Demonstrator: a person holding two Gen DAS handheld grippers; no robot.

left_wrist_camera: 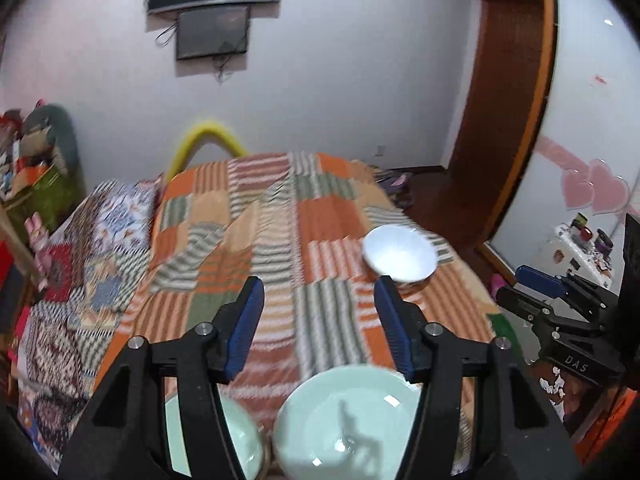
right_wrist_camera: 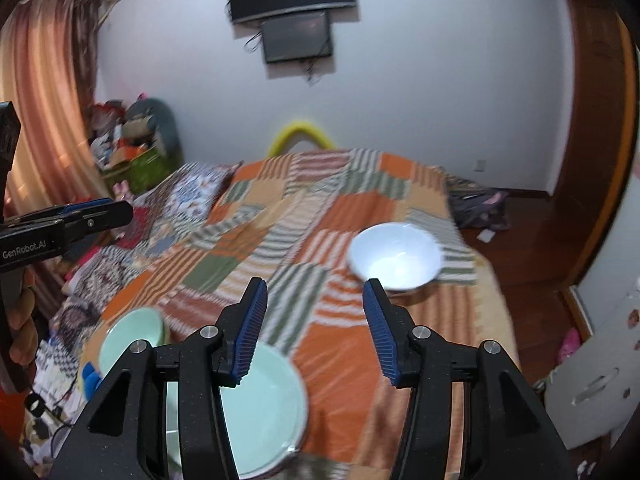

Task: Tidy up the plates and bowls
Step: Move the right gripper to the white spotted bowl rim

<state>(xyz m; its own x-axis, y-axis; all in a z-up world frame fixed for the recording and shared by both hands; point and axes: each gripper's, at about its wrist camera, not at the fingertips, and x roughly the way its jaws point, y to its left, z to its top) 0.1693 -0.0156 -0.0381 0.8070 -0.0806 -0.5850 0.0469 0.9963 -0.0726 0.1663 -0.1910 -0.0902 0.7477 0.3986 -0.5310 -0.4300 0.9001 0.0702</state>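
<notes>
A white bowl (left_wrist_camera: 400,254) (right_wrist_camera: 396,258) sits on the striped patchwork bedspread (left_wrist_camera: 280,220) (right_wrist_camera: 320,208), towards its right side. Nearer to me lie a wide pale green dish (left_wrist_camera: 348,420) (right_wrist_camera: 260,404) and a smaller pale green bowl (left_wrist_camera: 236,432) (right_wrist_camera: 132,336) to its left. My left gripper (left_wrist_camera: 319,286) hangs open above the green dishes with nothing between its blue pads. My right gripper (right_wrist_camera: 316,286) is also open and empty; the white bowl lies just beyond its right finger. Each gripper shows at the edge of the other's view: the right gripper (left_wrist_camera: 540,284), the left gripper (right_wrist_camera: 92,212).
Two dark screens (left_wrist_camera: 216,4) hang on the white wall behind the bed. A yellow arc (left_wrist_camera: 208,140) rises at the bed's far end. Boxes and soft toys (right_wrist_camera: 132,140) pile up at the left. A wooden door frame (right_wrist_camera: 592,160) and floor lie to the right.
</notes>
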